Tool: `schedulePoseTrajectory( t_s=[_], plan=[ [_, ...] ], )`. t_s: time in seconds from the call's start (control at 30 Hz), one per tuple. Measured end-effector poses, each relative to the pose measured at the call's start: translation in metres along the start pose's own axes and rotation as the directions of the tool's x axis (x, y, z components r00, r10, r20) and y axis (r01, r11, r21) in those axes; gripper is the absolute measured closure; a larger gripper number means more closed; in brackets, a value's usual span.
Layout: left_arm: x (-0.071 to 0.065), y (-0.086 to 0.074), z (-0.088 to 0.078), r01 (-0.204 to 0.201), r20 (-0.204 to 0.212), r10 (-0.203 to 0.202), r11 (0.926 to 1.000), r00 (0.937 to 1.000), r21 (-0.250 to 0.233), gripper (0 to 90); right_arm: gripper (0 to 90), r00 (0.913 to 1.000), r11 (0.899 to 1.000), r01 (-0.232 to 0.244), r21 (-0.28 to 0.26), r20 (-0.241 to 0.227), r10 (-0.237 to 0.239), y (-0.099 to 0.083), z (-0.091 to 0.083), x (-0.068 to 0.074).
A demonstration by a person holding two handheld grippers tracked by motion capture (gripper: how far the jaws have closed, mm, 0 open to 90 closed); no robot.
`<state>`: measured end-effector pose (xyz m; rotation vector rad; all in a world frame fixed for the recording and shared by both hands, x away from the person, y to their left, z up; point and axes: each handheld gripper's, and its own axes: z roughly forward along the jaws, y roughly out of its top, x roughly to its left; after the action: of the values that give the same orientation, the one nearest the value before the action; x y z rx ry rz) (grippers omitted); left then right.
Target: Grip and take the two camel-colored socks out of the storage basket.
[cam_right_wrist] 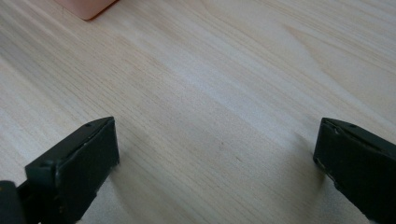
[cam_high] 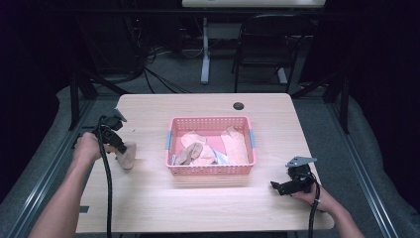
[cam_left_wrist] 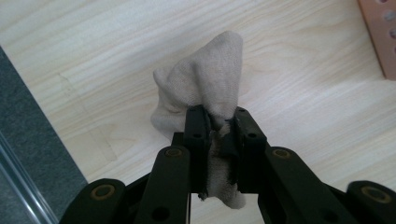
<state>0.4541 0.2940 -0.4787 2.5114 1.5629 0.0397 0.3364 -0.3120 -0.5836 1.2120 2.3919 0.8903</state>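
Observation:
My left gripper (cam_high: 123,148) is shut on a beige sock (cam_high: 128,155), whose lower end touches the wooden table (cam_high: 148,198) left of the basket. In the left gripper view the sock (cam_left_wrist: 205,88) bunches up beyond the pinched jaws of my left gripper (cam_left_wrist: 219,126). A pink basket (cam_high: 210,171) at the table's middle holds several beige socks (cam_high: 198,151). My right gripper (cam_high: 275,187) rests low over the table at the front right, open; in the right gripper view my right gripper (cam_right_wrist: 217,154) has only bare wood between its wide jaws.
A dark round hole (cam_high: 238,105) sits in the table behind the basket. A corner of the basket (cam_right_wrist: 86,8) is at the top left of the right gripper view. A black chair (cam_high: 262,44) and a desk leg (cam_high: 205,49) stand beyond the table.

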Motion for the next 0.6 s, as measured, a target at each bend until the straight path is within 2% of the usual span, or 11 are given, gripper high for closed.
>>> schedulePoseTrajectory(
  t_s=[0.13,0.23,0.4,0.47,0.57,0.6],
  plan=[
    [0.002,-0.003,0.009,0.010,0.010,-0.010,0.9999,0.9999,0.010,77.7,0.0,1.0000,1.000,0.000,-0.001,0.000,0.000,0.000,0.000,0.000],
    [0.004,-0.008,0.022,0.020,0.019,-0.020,0.9995,0.9996,0.027,76.8,0.0,1.0000,1.000,0.000,-0.001,0.000,0.000,0.000,0.000,0.000],
    [0.006,-0.011,0.026,0.033,0.024,-0.034,0.9991,0.9991,0.027,74.5,0.0,1.0000,1.000,0.000,-0.001,0.000,0.000,0.000,0.000,0.000],
    [0.006,-0.012,0.023,0.032,0.022,-0.033,0.9992,0.9992,0.023,71.9,0.0,1.0000,1.000,-0.001,0.002,0.000,0.001,0.000,0.000,0.000],
    [0.006,-0.012,0.018,0.052,0.017,-0.052,0.9986,0.9985,0.009,54.6,0.0,1.0000,1.000,0.000,-0.001,0.000,0.000,0.000,0.000,0.000],
    [0.005,-0.012,0.010,0.054,0.015,-0.054,0.9984,0.9985,-0.015,47.6,0.0,1.0000,1.000,-0.002,0.002,0.000,0.002,0.000,0.000,0.000]
  ],
)
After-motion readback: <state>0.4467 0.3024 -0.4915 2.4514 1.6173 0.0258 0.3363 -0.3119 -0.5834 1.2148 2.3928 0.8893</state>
